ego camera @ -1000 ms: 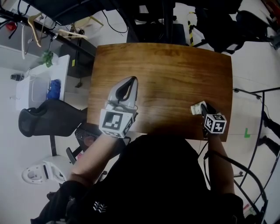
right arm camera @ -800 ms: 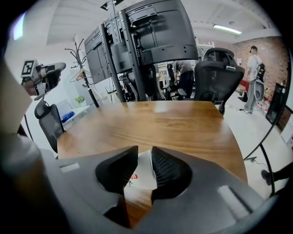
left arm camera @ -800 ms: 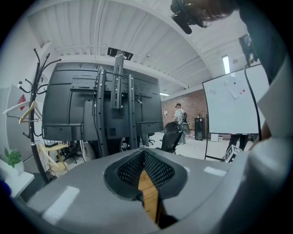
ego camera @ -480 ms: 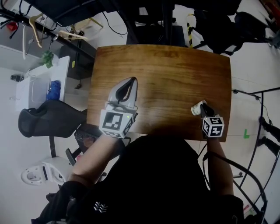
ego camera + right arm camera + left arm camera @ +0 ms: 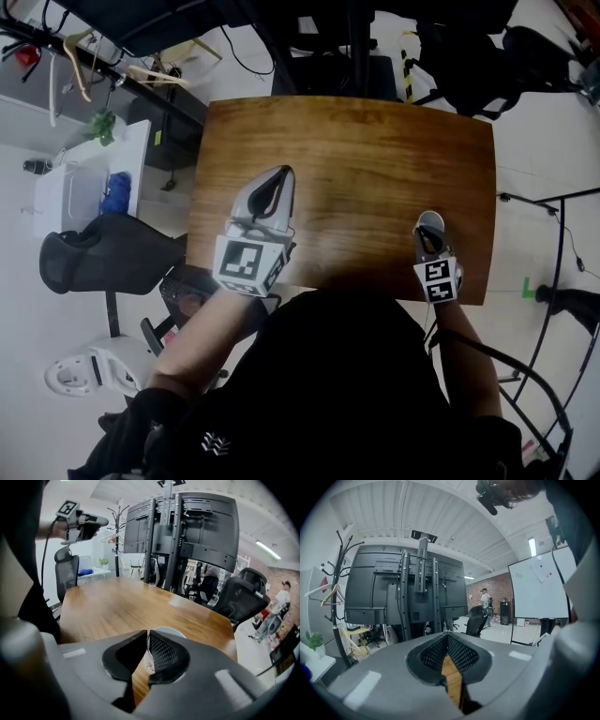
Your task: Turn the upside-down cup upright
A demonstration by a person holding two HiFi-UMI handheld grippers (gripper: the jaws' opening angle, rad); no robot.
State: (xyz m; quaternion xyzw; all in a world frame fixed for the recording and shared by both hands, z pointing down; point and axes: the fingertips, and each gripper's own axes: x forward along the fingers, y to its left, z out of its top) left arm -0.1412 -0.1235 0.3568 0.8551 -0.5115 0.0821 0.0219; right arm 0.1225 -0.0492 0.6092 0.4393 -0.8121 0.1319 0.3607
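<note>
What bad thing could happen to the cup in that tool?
1. The right tool is closing its jaws on just the thin wall of the cup, so the cup might squash or slip out as it is turned.
2. The cup is close to the near right edge of the table. If it drops there, it could roll off onto the floor.

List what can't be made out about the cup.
Cup base and lower wall: right gripper view, covered by the right hand-held gripper, whose closing jaws pinch its wall.
Red print on the cup: too small to read.
Cup tilt: head view, too small, gripper overlaps.
</note>
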